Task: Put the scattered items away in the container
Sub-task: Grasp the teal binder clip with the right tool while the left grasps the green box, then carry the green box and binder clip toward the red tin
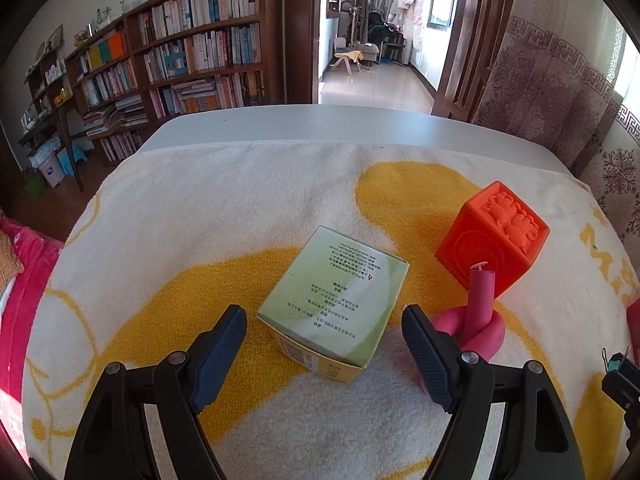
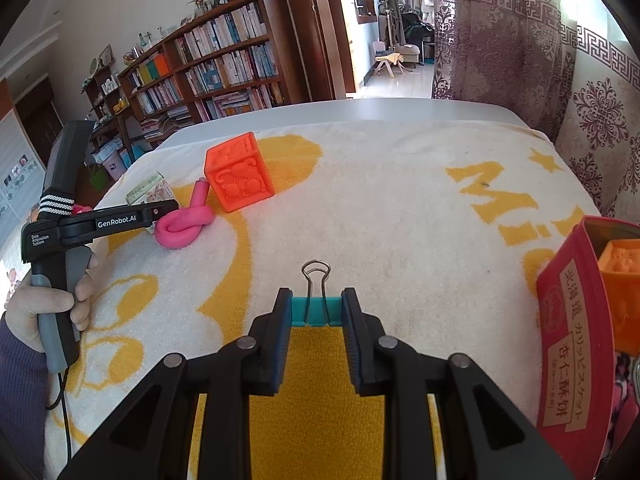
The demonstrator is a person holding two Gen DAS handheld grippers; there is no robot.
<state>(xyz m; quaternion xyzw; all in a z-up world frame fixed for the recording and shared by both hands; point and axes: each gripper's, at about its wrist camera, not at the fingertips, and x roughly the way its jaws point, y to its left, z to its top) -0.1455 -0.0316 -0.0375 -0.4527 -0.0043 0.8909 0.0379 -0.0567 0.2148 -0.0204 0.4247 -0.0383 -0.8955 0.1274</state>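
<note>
Your left gripper (image 1: pixel 324 332) has its jaws spread wide, one on each side of the green-and-yellow carton (image 1: pixel 334 306), neither pad touching it. The carton sits on the white-and-yellow towel (image 1: pixel 240 208), its near corner between your fingertips and its far end past them. Just outside your right-side finger (image 1: pixel 426 350) lies the knotted pink tube (image 1: pixel 482 316), partly hidden behind that finger. Beyond the tube, further out along the fingers and to the right, stands the orange embossed cube (image 1: pixel 494 236), tilted on an edge in this view.

Your right gripper (image 2: pixel 316 312) is pinched on the teal binder clip (image 2: pixel 316 310): both pads press the clip body's ends, and its wire handle points forward, away from you, over the towel. The red container (image 2: pixel 572 344) is to the right of those fingers, near them, open top toward you, with another orange block (image 2: pixel 622 292) already inside.

From the right wrist view, your hand (image 2: pixel 44 300) holds the left gripper's handle at far left, well apart from the clip.
</note>
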